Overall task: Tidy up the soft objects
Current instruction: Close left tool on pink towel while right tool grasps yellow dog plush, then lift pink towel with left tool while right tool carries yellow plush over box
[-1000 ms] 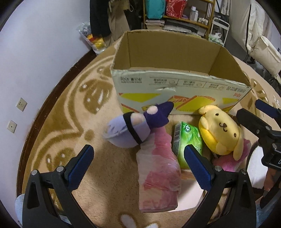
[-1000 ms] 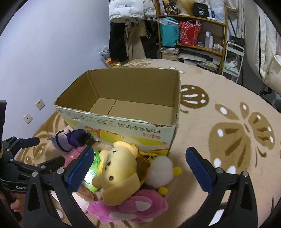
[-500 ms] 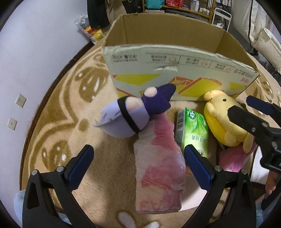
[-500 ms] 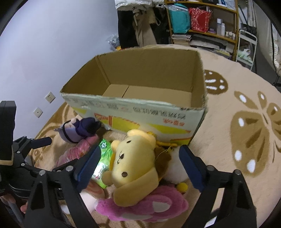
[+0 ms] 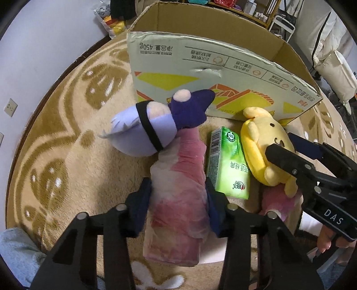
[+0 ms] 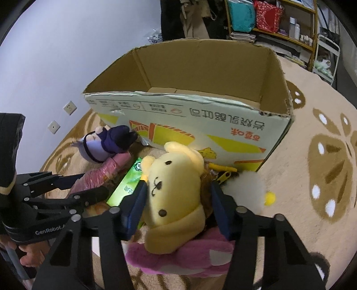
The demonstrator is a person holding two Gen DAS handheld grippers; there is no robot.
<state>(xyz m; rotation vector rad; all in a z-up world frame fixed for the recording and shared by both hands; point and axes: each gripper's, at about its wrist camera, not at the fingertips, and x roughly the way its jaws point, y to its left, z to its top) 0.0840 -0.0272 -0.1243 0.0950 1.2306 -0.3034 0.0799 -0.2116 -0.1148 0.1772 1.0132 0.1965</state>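
Observation:
My left gripper [image 5: 178, 200] is shut on a pink plastic-wrapped soft pack [image 5: 178, 196] that lies on the rug. My right gripper [image 6: 178, 205] is shut on a yellow dog plush [image 6: 176, 189], which rests on a pink plush [image 6: 183, 258]. A purple plush [image 5: 154, 131] lies against the open cardboard box [image 5: 200, 60], whose inside shows bare in the right wrist view [image 6: 200, 73]. A green tissue pack [image 5: 227, 162] lies between the pink pack and the yellow plush [image 5: 263, 147]. The right gripper also shows in the left wrist view [image 5: 296, 149].
A white fluffy plush [image 6: 250, 189] with yellow parts lies right of the yellow dog. The patterned beige rug [image 6: 323, 156] spreads around the box. Shelves [image 6: 279, 20] with items stand behind. A wall [image 6: 55, 55] with sockets is on the left.
Both grippers moved forward and down and closed: the left onto the pink wrapped pack, the right onto the yellow dog plush. The box appears closer.

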